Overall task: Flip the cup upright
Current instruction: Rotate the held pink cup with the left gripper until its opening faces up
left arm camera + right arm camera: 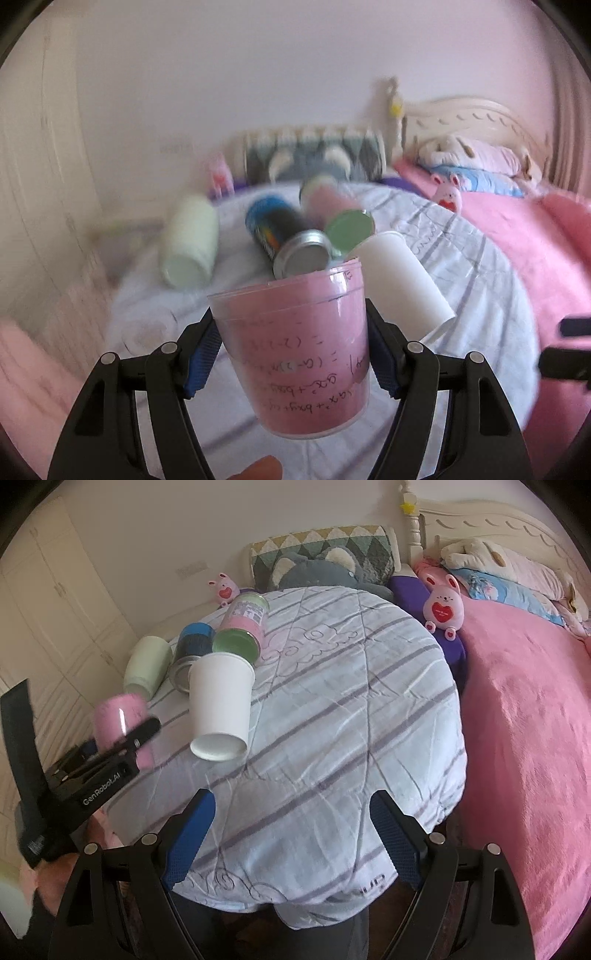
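My left gripper (293,345) is shut on a clear plastic cup lined with pink paper (295,354) that bears handwritten formulas. It holds the cup in the air above the round table, mouth pointing away and up. The right wrist view shows the same pink cup (120,727) in the left gripper (125,738) over the table's left edge. A white paper cup (221,705) lies on its side on the table, mouth toward me; it also shows in the left wrist view (400,278). My right gripper (291,834) is open and empty over the table's near edge.
The round table (351,720) has a striped white cloth. At its far left lie a pale green bottle (146,664), a dark can (192,646) and a pink-labelled jar with a green lid (242,627). A pink bed (528,738) is to the right, with plush toys around.
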